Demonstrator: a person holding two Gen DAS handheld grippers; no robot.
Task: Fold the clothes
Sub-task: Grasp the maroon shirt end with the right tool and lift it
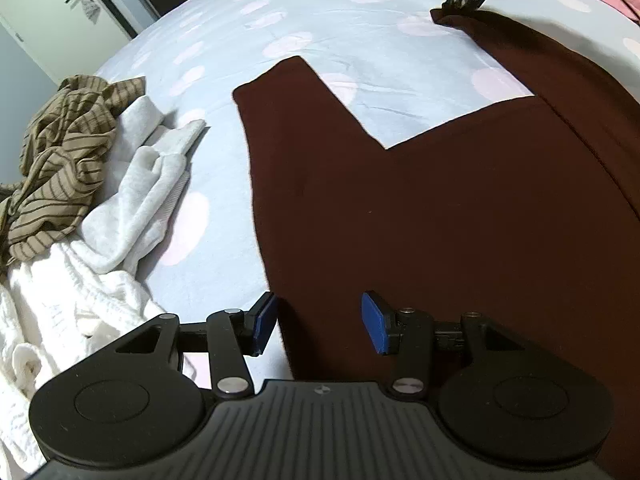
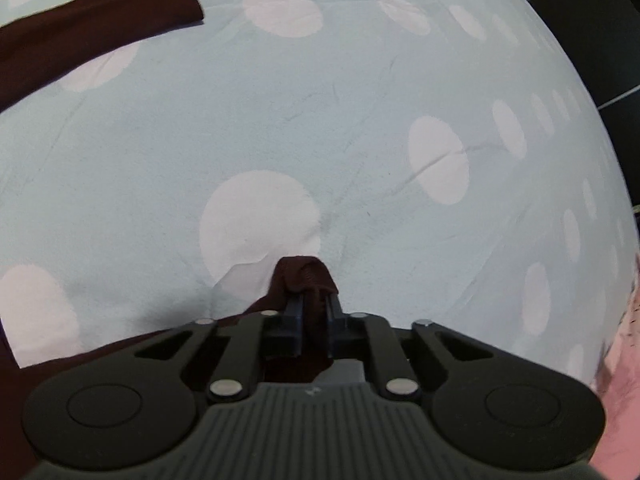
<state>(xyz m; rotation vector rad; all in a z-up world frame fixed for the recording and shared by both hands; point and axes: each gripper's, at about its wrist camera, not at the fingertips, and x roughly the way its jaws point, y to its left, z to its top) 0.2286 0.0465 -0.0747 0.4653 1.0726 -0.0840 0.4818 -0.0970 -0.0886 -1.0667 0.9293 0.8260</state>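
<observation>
a: how are the right gripper's [image 2: 313, 312] jaws set?

b: they are closed tight on a bunched tip of the maroon garment [image 1: 420, 220], most likely a sleeve end. cloth is seen pinched between the pads, so that end can be carried over for a fold.

a: and the left gripper [image 1: 320, 324]?

b: its jaws are held about half open with nothing between them. they are poised over the garment's near edge, one pad above the sheet [image 1: 224, 208], one above the cloth, probably so the edge can be taken next.

a: where is the garment laid?

b: it is spread flat on the dotted bed sheet, the other sleeve stretched out away from the body. flat cloth is folded more cleanly.

a: and the pile [image 1: 80, 184]?

b: striped and white clothes are left heaped to the side, well apart, presumably waiting to be folded.
</observation>
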